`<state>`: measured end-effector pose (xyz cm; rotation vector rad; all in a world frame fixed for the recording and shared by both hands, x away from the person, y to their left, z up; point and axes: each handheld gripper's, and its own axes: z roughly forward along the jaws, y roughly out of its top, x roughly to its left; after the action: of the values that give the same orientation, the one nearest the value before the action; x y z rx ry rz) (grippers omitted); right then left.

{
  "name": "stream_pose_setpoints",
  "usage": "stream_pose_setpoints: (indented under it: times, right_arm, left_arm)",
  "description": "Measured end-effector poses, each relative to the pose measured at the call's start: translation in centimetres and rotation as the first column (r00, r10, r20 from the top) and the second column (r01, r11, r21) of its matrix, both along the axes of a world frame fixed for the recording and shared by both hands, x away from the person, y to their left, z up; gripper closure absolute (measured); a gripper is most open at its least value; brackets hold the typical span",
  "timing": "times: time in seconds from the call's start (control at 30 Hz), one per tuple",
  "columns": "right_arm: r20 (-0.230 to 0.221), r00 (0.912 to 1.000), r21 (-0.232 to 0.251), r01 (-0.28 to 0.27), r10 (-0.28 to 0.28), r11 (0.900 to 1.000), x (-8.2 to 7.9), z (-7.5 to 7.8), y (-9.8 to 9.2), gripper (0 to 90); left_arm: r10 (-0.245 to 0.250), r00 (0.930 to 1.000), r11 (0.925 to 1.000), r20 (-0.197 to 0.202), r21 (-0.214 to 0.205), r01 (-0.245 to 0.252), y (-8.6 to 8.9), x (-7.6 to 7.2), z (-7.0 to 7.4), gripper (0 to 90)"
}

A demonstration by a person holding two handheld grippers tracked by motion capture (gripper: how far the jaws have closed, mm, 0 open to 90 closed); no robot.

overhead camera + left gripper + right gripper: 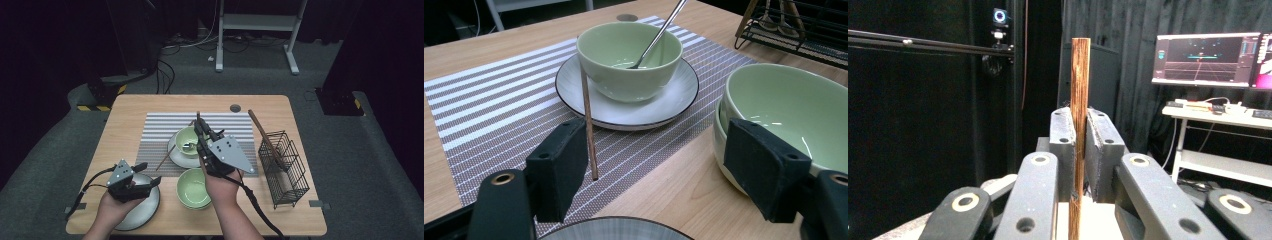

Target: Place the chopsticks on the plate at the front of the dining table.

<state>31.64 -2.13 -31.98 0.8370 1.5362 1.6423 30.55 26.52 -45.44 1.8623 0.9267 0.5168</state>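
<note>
The wooden table [135,107] carries a striped placemat [155,130] at centre. At 7 o'clock, the left gripper [142,184] hovers over a grey plate [145,212], jaws wide with nothing between them. At 6 o'clock stands an empty green bowl [192,187]. Beyond it, the right gripper [1080,142] clamps an upright wooden chopstick [1079,100] above a second green bowl [624,55] on a white saucer [674,100]; a metal spoon [659,32] rests inside, and another chopstick [589,125] leans on the saucer rim. At 3 o'clock stands a wire utensil rack [285,170]. Dark curtains [1128,60] and a monitor [1205,60] lie beyond.
</note>
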Motion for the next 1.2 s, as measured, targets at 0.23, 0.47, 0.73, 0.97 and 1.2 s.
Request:
stream_pose_setpoints:
  times: [0.23,0.47,0.73,0.97,1.2]
  right_arm:
    - [0.006,0.9993,0.016,-0.036,0.036,0.9992,-0.5,-0.1,1.2,82.7]
    - [0.003,0.9981,0.008,-0.062,0.062,0.998,-0.7,-0.6,2.2,82.7]
    - [0.006,0.9956,0.02,-0.093,0.093,0.9954,-1.0,-0.5,2.4,82.6]
    - [-0.002,0.9926,0.046,-0.121,0.121,0.9916,-1.3,-0.6,2.7,82.7]
    - [-0.011,0.9899,0.059,-0.141,0.141,0.9883,-1.5,-0.8,3.0,82.7]
  left_arm:
    - [-0.006,0.9999,1.0,0.011,-0.002,0.006,-0.1,-0.1,0.0,24.0]
    - [-0.008,0.9996,0.9999,0.029,-0.01,0.008,-0.2,-0.2,0.2,23.6]
    - [-0.02,0.9986,0.9996,0.049,-0.021,0.021,-1.3,-0.2,1.0,23.6]
    - [-0.028,0.9978,0.9992,0.06,-0.028,0.029,-2.2,0.1,1.3,25.8]
    - [-0.035,0.9978,0.9988,0.057,-0.032,0.036,-2.9,0.7,0.5,32.8]
